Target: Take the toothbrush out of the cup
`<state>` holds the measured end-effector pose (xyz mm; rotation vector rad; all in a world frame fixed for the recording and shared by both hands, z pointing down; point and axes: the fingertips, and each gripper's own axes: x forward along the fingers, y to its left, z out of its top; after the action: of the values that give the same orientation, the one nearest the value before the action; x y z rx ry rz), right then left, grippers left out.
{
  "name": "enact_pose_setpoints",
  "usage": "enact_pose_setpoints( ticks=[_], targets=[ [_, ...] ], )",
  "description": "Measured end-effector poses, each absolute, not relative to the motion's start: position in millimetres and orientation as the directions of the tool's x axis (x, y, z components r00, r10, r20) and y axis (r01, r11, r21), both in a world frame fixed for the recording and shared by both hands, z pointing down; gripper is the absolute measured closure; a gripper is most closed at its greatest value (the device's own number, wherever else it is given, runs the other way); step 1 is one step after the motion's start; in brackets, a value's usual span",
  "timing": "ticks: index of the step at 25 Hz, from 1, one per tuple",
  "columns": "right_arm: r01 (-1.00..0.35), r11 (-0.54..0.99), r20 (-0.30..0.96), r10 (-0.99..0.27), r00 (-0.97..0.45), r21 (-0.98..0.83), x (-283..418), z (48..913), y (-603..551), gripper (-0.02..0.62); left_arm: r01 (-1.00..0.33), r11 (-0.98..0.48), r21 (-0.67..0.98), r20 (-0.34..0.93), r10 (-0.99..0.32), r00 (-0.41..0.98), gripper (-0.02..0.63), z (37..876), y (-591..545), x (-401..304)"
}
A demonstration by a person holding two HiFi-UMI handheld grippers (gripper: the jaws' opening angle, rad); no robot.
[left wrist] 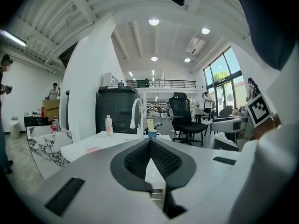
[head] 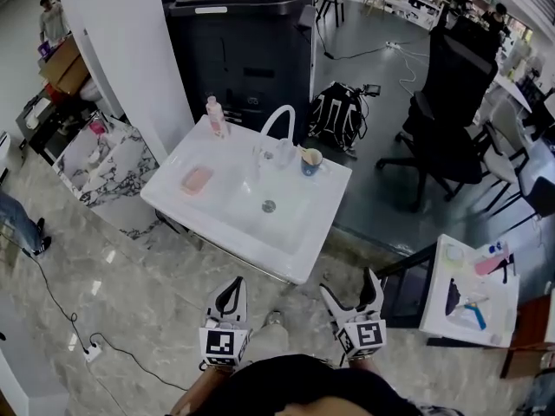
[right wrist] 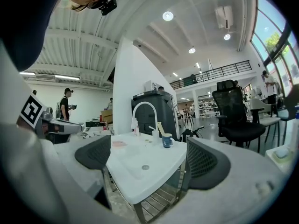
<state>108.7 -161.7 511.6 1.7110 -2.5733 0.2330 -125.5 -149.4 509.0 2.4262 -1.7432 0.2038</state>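
Short of the white washbasin (head: pixel 299 267), both handheld grippers hang low and well apart from it. The left gripper (head: pixel 232 286) has its jaws pressed together on nothing. The right gripper (head: pixel 349 284) has its jaws spread wide, also empty, with the basin framed between them in the right gripper view.

The task looks to be at its opening step, the approach, with nothing yet reached for. The next move likely calls for bringing the wide right gripper across the basin to its back right corner. It would then line up on the brush's upper end above the cup rim, close there and lift straight up so the cup is not tipped.

The bowl holds only its drain (head: pixel 269 205). A pink bar, probably soap (head: pixel 197 178), lies on the basin's left ledge.

At the back edge, right of the arched white faucet (head: pixel 279 118), stands the blue cup (head: pixel 310 163). The toothbrush (right wrist: pixel 160 127) stands in it, leaning and poking above the rim. A pink-labelled bottle (head: pixel 214 116) stands at the back left corner, and a black cabinet (head: pixel 243 50) rises behind.
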Motion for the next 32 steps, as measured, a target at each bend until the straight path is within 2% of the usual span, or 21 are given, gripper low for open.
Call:
enact_pose_setpoints(
  ticks=[12, 32],
  targets=[
    [-0.909, 0.416, 0.115, -0.902, -0.417, -0.03, 98.1, 513.2, -233.0, 0.095, -0.953, -0.303, 0.021, 0.182, -0.936, 0.302, 0.604, 508.9, -210.5, -140.2],
    [-0.866, 0.5, 0.14, -0.858, -0.495, 0.006, 102.5, 508.2, -342.5, 0.097, -0.982, -0.191, 0.008, 0.144, -0.971, 0.19, 0.604, 481.4, -265.2, -141.7]
  ],
)
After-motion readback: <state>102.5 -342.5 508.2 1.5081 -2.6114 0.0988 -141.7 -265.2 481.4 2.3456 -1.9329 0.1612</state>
